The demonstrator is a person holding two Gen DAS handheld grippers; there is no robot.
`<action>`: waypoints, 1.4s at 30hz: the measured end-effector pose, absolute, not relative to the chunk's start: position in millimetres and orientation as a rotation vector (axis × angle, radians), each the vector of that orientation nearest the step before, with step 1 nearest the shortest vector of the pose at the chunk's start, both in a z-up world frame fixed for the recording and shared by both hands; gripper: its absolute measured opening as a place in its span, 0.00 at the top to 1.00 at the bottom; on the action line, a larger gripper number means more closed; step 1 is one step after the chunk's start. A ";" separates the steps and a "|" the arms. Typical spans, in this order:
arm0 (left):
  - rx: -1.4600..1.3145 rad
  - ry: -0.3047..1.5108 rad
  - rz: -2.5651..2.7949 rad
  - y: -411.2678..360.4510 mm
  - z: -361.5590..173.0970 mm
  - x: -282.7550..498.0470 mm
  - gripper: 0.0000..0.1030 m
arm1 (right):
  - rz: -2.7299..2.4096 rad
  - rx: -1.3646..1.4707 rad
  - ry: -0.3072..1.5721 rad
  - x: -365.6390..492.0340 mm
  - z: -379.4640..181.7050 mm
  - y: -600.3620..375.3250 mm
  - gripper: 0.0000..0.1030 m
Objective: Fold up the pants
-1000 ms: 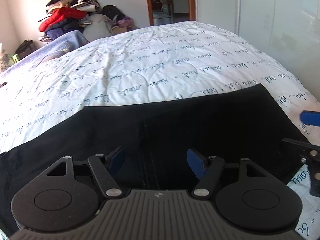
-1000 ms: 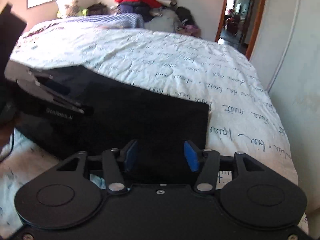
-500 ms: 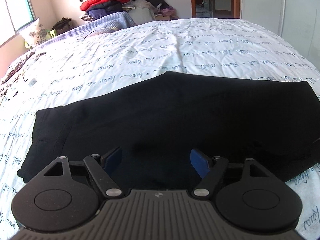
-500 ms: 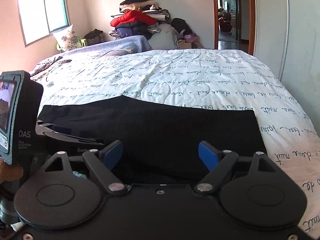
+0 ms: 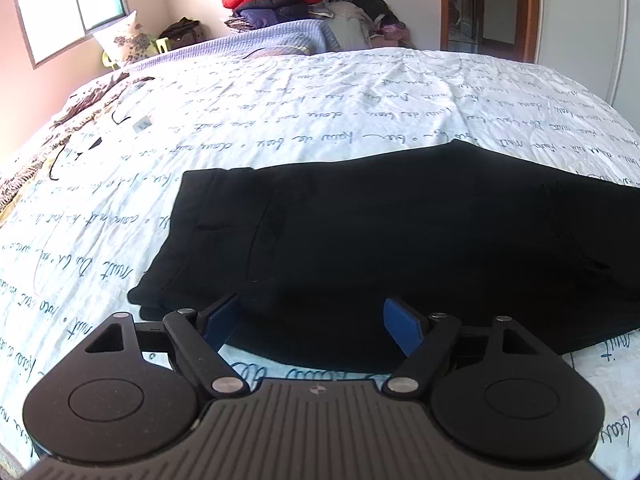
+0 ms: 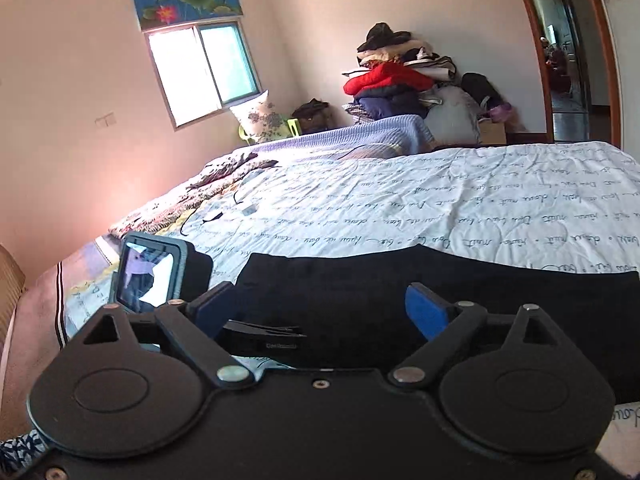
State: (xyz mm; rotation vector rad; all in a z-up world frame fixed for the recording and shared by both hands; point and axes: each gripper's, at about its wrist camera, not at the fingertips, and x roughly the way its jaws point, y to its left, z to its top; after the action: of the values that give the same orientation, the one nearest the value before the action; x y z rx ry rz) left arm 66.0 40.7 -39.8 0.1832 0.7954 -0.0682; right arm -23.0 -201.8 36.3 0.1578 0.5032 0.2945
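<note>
Black pants (image 5: 380,232) lie flat on the white bedspread with script print (image 5: 280,120), waistband at the left, legs running off to the right. My left gripper (image 5: 312,324) is open and empty, just above the pants' near edge. My right gripper (image 6: 316,312) is open and empty, near the pants (image 6: 360,280) and higher above the bed. The back of the left gripper's camera unit (image 6: 156,276) shows to the left in the right wrist view.
A pile of clothes (image 6: 396,80) stands at the far wall beside a doorway (image 6: 560,60). A lilac blanket (image 5: 280,36) and a patterned quilt (image 5: 60,120) lie at the bed's far left. Small cables and a tag (image 5: 140,124) lie on the bedspread. A window (image 6: 200,68) is at the left.
Both grippers have drawn back and swung left, away from the pants' right end. The waistband end is now in view. The right gripper has opened wider and risen.
</note>
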 end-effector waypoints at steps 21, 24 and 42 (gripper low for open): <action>0.172 0.779 -0.018 66.3 -48.5 74.2 0.15 | 0.135 -0.123 0.591 1.6 -19.4 -136.4 0.10; 0.182 0.759 0.005 71.6 -47.4 73.5 0.08 | 0.172 -0.145 0.594 4.6 -20.3 -126.0 0.10; 0.022 0.764 0.458 212.9 -26.2 74.0 0.08 | 0.429 -0.829 0.197 3.9 -45.9 10.4 0.18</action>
State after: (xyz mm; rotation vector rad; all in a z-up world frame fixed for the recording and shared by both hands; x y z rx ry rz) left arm 74.0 212.9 -26.2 0.0221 0.7643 0.4575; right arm 3.9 10.4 -45.9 -0.8292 0.1965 0.4290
